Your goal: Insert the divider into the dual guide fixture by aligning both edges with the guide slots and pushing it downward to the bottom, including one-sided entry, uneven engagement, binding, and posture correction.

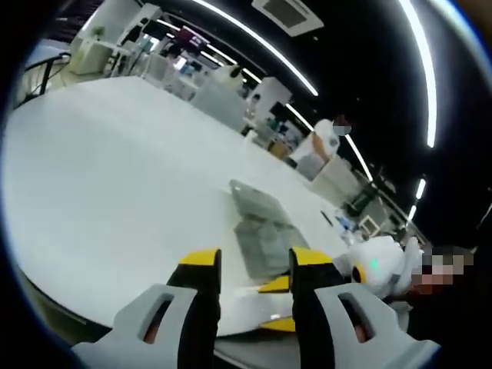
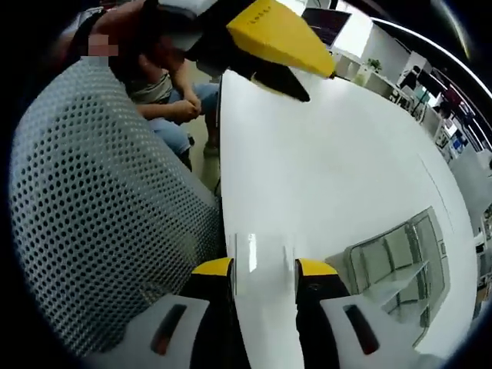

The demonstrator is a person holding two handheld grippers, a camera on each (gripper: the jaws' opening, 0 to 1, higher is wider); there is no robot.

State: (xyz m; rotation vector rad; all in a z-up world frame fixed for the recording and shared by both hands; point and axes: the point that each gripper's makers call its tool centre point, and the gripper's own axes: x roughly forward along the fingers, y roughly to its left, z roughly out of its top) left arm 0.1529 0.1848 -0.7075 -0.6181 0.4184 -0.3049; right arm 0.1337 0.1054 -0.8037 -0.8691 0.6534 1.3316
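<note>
You are still at the approach step: nothing is entering the guide slots yet. The clear fixture [image 1: 261,227] is sitting on the white table [image 1: 115,169], out ahead of your left gripper [image 1: 255,257] and apart from both tools. The left jaws are standing spread with nothing between them.

In the right gripper view, your right gripper [image 2: 263,267] is hanging over the table's near edge, with the fixture lying off to its right, near but not touching. A pale, glossy sheet [image 2: 261,250] is showing between the right jaws. It is probably the divider, though it is blending into the white tabletop. The jaws are standing about as far apart as the sheet is wide, and you cannot tell from here whether they are actually clamping it or only framing it. A perforated grey chair back [image 2: 100,200] is filling the left of that view, and a seated person [image 2: 165,92] is waiting beyond it.

The next move is calling for you to carry the sheet over the fixture, square it so both side edges meet their slots together, and bring the left gripper in to steady it. Watch for one edge going in first; if it starts tilting, level it before you push down.
</note>
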